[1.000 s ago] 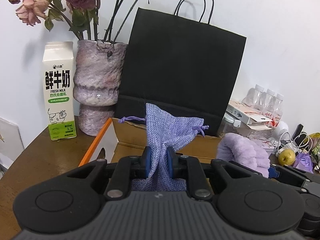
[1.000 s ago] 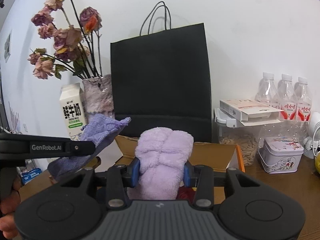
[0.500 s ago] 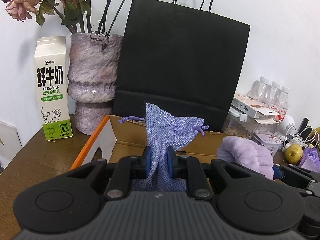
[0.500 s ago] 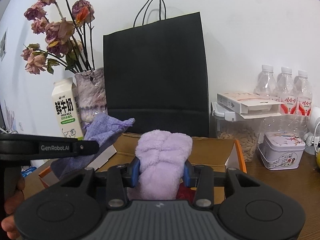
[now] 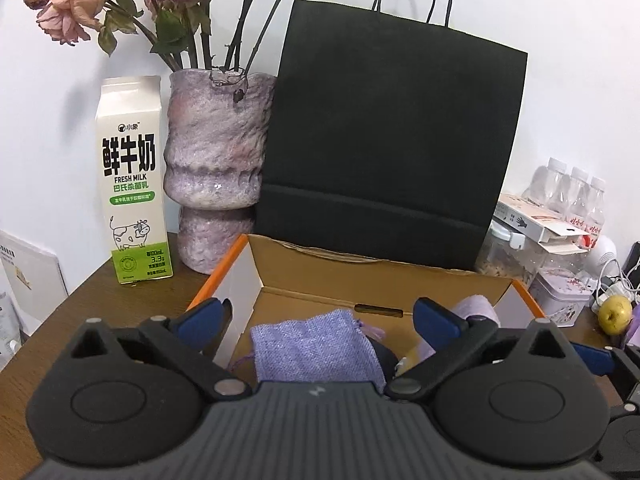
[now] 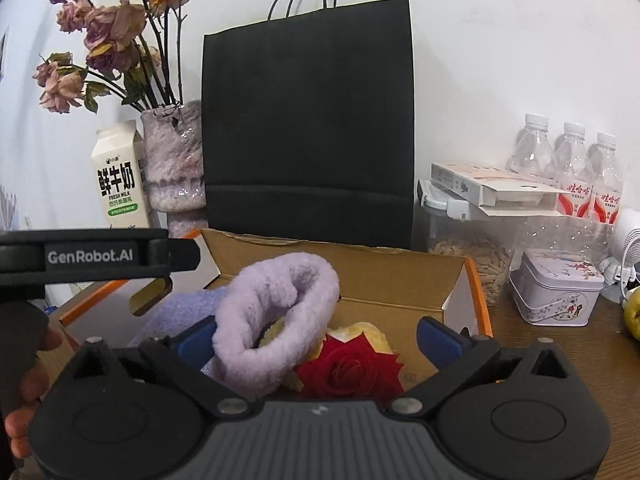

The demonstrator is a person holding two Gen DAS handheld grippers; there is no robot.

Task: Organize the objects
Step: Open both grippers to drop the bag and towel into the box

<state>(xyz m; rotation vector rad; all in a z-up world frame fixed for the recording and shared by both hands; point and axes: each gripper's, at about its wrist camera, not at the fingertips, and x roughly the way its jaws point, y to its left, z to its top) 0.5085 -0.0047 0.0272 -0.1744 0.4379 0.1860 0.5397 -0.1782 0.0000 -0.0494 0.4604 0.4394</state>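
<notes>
The left gripper (image 5: 322, 316) has just spread its jaws wide, so the pouch (image 5: 314, 350) lies loose in the box (image 5: 384, 280) below. The right gripper (image 6: 320, 334) has opened likewise, dropping the fluffy cloth (image 6: 276, 316) onto the rose (image 6: 350, 372), apparently to gather everything there.

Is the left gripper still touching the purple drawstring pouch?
Apart. The left wrist view shows the left gripper, its jaws just opened wide, with clear gaps between both fingers and the purple drawstring pouch lying in the cardboard box.
</notes>
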